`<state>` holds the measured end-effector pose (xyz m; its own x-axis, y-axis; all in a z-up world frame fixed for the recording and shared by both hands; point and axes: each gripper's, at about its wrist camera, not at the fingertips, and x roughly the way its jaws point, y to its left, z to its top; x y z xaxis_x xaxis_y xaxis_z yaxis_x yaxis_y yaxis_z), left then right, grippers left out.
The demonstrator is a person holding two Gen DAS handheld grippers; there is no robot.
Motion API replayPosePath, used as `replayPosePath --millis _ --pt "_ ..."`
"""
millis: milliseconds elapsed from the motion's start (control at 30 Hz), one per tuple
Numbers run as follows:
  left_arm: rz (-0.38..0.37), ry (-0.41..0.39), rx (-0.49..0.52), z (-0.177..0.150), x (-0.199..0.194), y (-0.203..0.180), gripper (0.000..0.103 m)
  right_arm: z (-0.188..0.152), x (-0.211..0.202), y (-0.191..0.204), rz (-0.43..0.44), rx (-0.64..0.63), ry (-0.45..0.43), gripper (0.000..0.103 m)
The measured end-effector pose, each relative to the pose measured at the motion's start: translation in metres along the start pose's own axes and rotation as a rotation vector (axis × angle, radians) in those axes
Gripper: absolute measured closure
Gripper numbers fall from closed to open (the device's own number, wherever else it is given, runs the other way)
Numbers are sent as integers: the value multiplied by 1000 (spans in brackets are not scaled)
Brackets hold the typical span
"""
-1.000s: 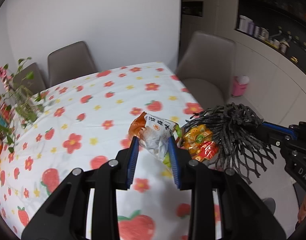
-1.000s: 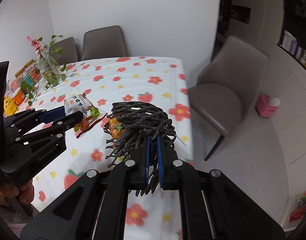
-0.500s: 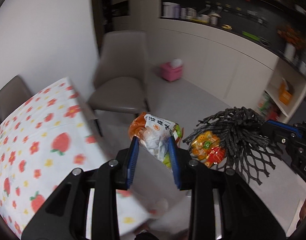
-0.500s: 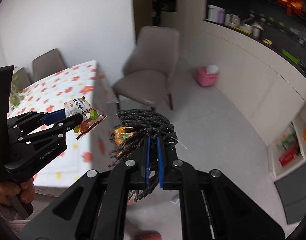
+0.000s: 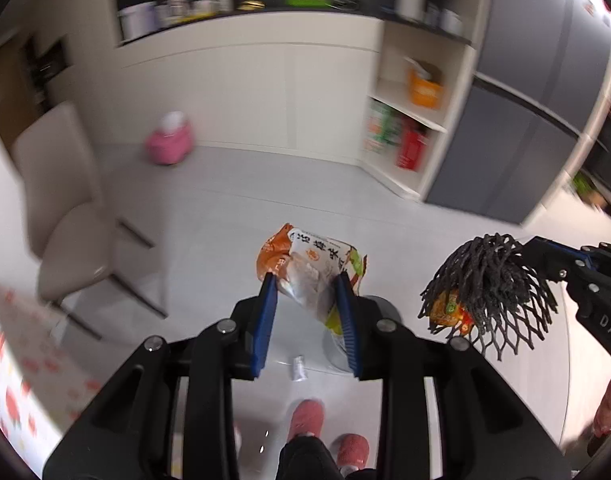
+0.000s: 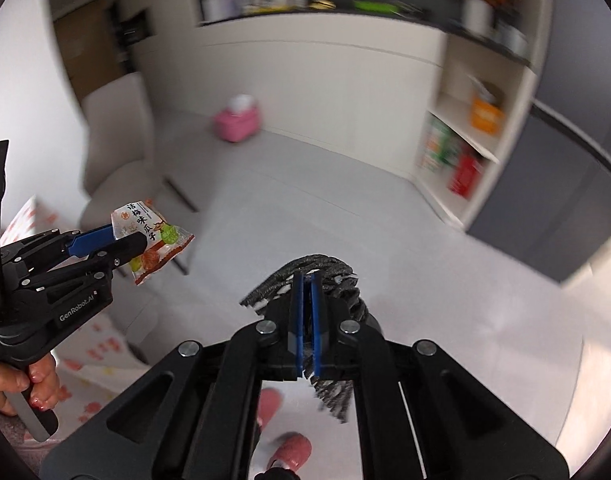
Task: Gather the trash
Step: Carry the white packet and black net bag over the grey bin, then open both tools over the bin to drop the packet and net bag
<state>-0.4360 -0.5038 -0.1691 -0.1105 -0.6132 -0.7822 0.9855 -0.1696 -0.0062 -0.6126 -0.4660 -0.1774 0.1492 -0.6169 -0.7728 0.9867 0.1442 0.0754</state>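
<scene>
White "GenRobot.AI" lettering marks the left claw [image 6: 117, 240] gripping a snack packet [image 6: 151, 240]; right claw [image 6: 306, 280] clamps black netting [image 5: 493, 284].

We see a pale grey floor [image 5: 265, 184] running to white lower cabinets [image 5: 265, 92]. A beige dining chair [image 5: 61, 200] stands at left. Open shelving [image 5: 409, 120] adjoins a grey refrigerator [image 5: 525, 128]. A pink container [image 5: 170, 142] sits against the cabinets.
</scene>
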Motion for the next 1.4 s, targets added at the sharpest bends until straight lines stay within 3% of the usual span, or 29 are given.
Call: replayPosePath --millis 233,433,633,900,1000,1167,1267,1400 --pt "-161 91 169 24 83 -42 72 -10 51 -42 -121 180 87 100" --pt "-267 168 253 24 168 -69 72 -25 125 -67 -165 272 122 100" --pt "-281 222 360 -6 262 -96 72 -61 224 -84 -170 333 179 100" --pt "-257 310 455 -70 380 -111 68 -113 341 -101 -155 344 282 100" --pt "-232 346 525 -89 409 -117 66 -131 369 -104 -151 347 325 97" --pt "-235 371 567 -97 428 -118 48 -143 388 -113 -158 346 347 74" --pt "-244 374 555 -93 428 -118 42 -142 389 -119 -161 353 355 73" --pt "-255 371 545 -86 419 -119 42 -137 378 -120 -177 337 355 73"
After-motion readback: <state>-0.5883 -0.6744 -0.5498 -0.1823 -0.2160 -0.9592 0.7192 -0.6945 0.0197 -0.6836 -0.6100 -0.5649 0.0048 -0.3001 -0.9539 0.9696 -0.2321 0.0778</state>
